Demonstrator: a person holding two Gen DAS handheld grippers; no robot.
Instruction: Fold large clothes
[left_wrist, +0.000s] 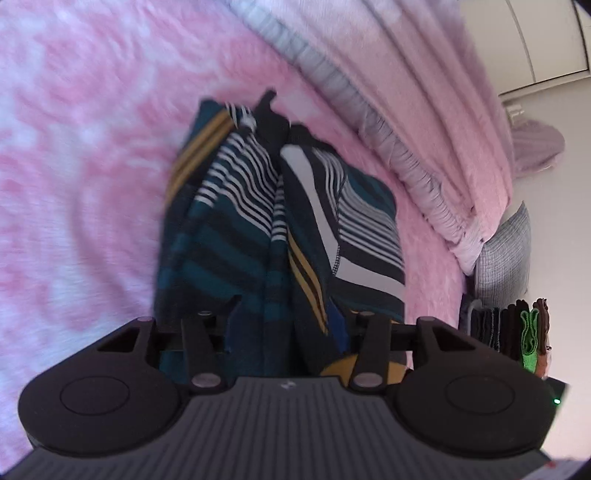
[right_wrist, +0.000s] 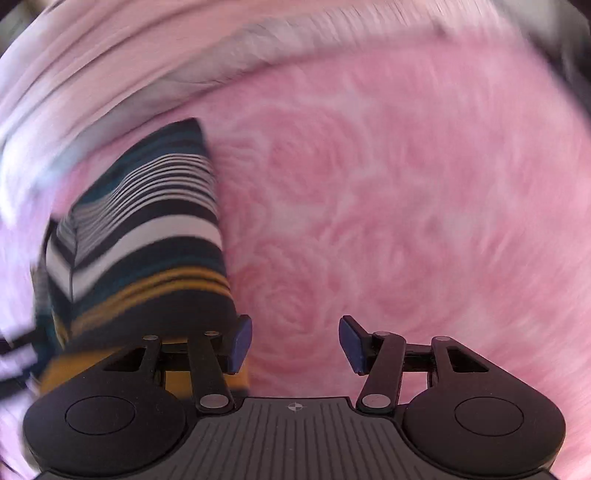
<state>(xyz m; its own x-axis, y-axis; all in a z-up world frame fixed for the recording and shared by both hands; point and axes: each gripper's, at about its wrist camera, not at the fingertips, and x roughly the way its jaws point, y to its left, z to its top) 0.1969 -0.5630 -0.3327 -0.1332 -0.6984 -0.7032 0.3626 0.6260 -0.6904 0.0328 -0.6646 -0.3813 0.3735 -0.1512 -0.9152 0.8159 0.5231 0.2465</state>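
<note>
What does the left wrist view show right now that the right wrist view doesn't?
Only the left wrist view: the left tool closed around a bunched fold of the striped teal, white and mustard garment, a grey checked pillow, and dark folded items stacked at the right edge.

Only the right wrist view: the right tool open with nothing between its blue pads, the garment lying off to its left.

Both: the garment and the pink rose-patterned blanket beneath it.

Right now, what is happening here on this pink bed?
A person with a gripper in each hand is folding a striped garment on a pink blanket. The left gripper has bunched folds of the garment between its fingers. The right gripper is open and empty, with the garment just beside its left finger.
</note>
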